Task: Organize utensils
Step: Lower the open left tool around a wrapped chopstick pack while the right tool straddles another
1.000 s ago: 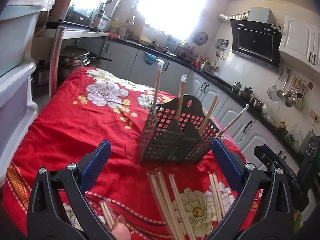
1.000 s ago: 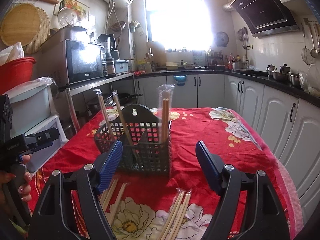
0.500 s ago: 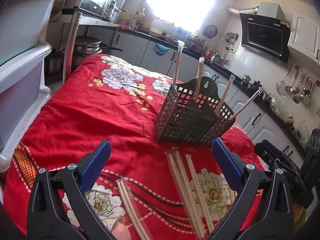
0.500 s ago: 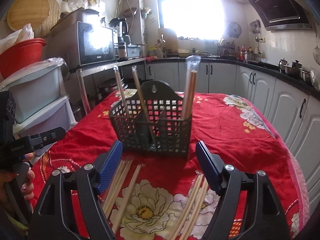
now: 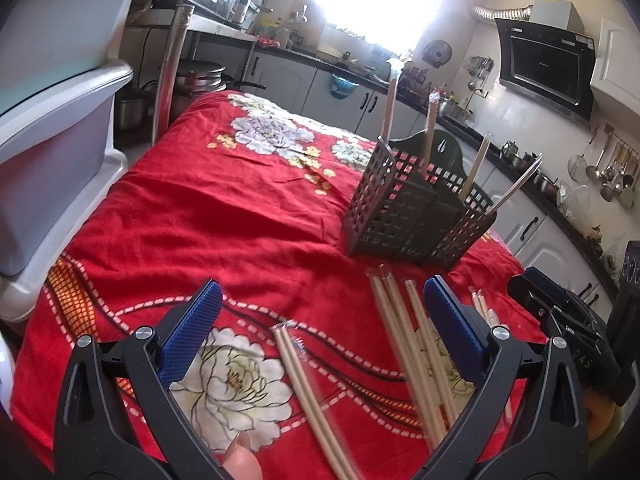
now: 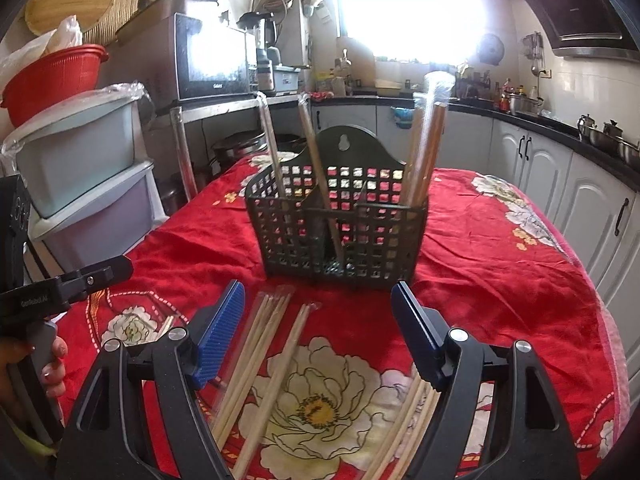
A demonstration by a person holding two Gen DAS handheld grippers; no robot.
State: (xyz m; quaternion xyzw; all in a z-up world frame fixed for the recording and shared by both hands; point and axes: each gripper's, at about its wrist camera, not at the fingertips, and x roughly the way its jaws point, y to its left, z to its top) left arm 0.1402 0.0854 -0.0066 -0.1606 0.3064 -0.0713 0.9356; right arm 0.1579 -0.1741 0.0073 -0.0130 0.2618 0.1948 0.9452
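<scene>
Wrapped chopsticks lie below open right hand-held gripper — untouched.

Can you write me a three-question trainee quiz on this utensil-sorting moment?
1. True or false: the right gripper has its jaws closed on a pair of chopsticks.
2. Where do the wrapped chopsticks not yet sorted lie? A) on the red tablecloth in front of the caddy B) on the counter C) in the red basin
3. Fill in: the chopsticks already sorted stand upright in the dark perforated ____.

Key: 1 false, both it and the left gripper are open and empty; 2 A; 3 caddy.
</scene>
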